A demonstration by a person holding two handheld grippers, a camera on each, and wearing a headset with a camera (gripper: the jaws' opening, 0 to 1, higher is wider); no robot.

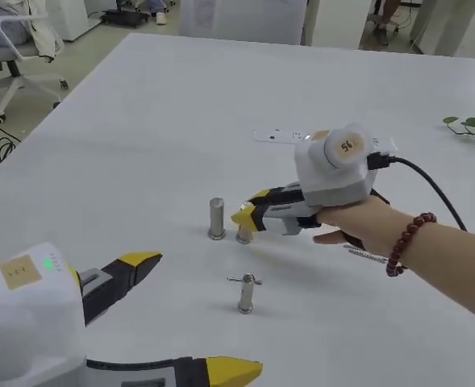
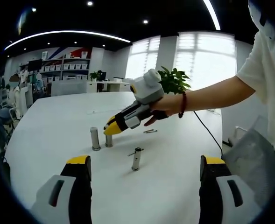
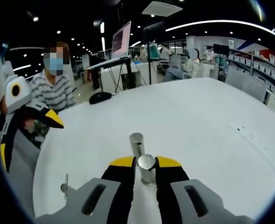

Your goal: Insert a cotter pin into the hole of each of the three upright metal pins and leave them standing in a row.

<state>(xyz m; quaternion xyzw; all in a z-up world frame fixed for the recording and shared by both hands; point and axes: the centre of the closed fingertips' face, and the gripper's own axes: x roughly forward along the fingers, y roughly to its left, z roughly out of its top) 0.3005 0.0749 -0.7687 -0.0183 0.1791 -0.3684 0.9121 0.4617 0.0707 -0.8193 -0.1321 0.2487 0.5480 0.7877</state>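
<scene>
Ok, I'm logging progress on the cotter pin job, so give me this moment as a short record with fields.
near pin: upright, cotter pin through its top
middle pin: upright, no cotter seen
bare pin: upright, free, beside middle pin
right gripper: tongs shut on middle pin
left gripper: tongs open, holding nothing
loose metal piece: lying on table by the right hand, likely a spare cotter
done: one of three

A wide white worktop (image 1: 181, 121) stands in an open office, with an office chair (image 1: 7, 55) on the pale floor (image 1: 84, 56) beside it. Bright windows (image 2: 193, 53) (a leafy plant (image 2: 173, 79) before them) light one wall. Curved light strips (image 2: 65, 33) cross the dark ceiling, and shelves (image 2: 74, 66) line another wall.
</scene>
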